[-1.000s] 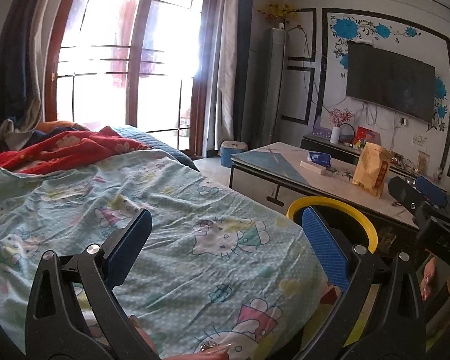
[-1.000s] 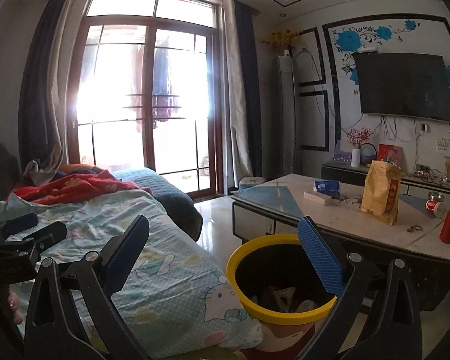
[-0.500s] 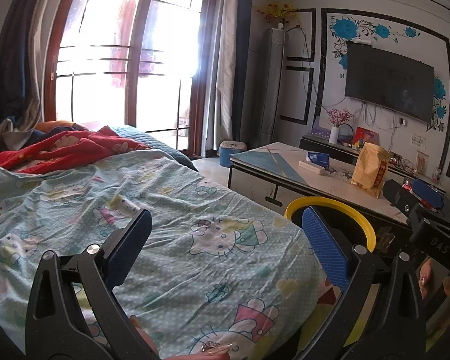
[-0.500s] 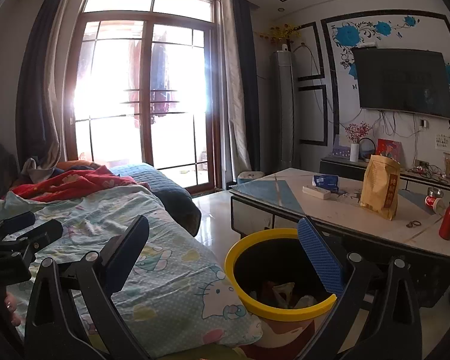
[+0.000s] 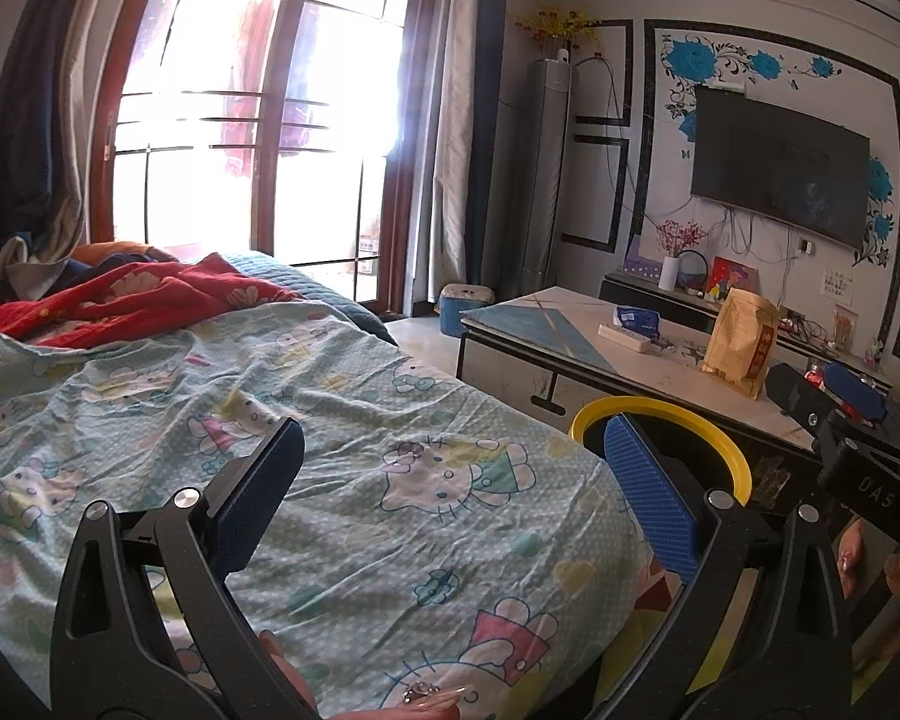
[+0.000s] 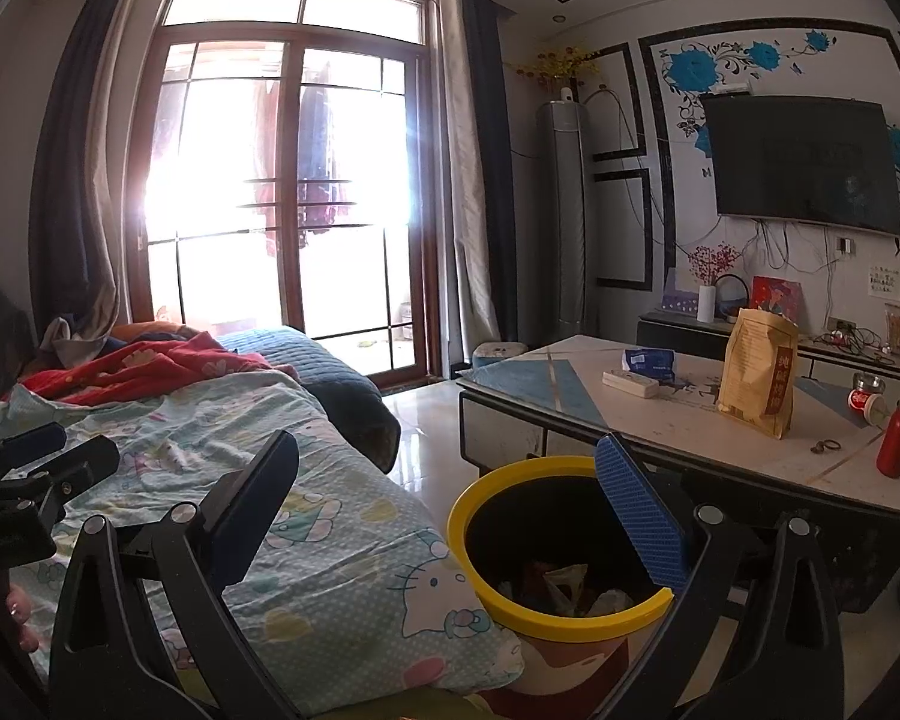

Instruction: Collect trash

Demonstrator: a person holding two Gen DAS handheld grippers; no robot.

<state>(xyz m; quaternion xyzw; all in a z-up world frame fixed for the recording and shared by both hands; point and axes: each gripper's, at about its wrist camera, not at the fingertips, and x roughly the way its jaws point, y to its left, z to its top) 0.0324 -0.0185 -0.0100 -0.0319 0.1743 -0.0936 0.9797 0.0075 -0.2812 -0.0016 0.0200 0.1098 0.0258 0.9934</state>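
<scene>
A yellow-rimmed black trash bin [image 6: 510, 540] stands on the floor between the bed and the coffee table, with crumpled scraps [image 6: 561, 585] inside. It also shows in the left wrist view [image 5: 714, 426]. My right gripper [image 6: 450, 486] is open and empty, just above the bin's near side. My left gripper [image 5: 450, 468] is open and empty over the cartoon-print bedspread [image 5: 360, 408]. The right gripper shows at the right edge of the left wrist view [image 5: 840, 414].
A coffee table [image 6: 678, 444] holds a tan snack bag [image 6: 759, 381], a blue packet [image 6: 648, 360], a white box [image 6: 630, 384], a jar [image 6: 867, 399] and a red bottle [image 6: 897, 432]. A red blanket [image 6: 144, 366] lies at the bed's far end. Tiled floor [image 6: 432, 426] runs toward the glass doors.
Both grippers have drifted slightly; the right wrist view has risen a little and shows more of the bin's inside. Both stay open and empty.
</scene>
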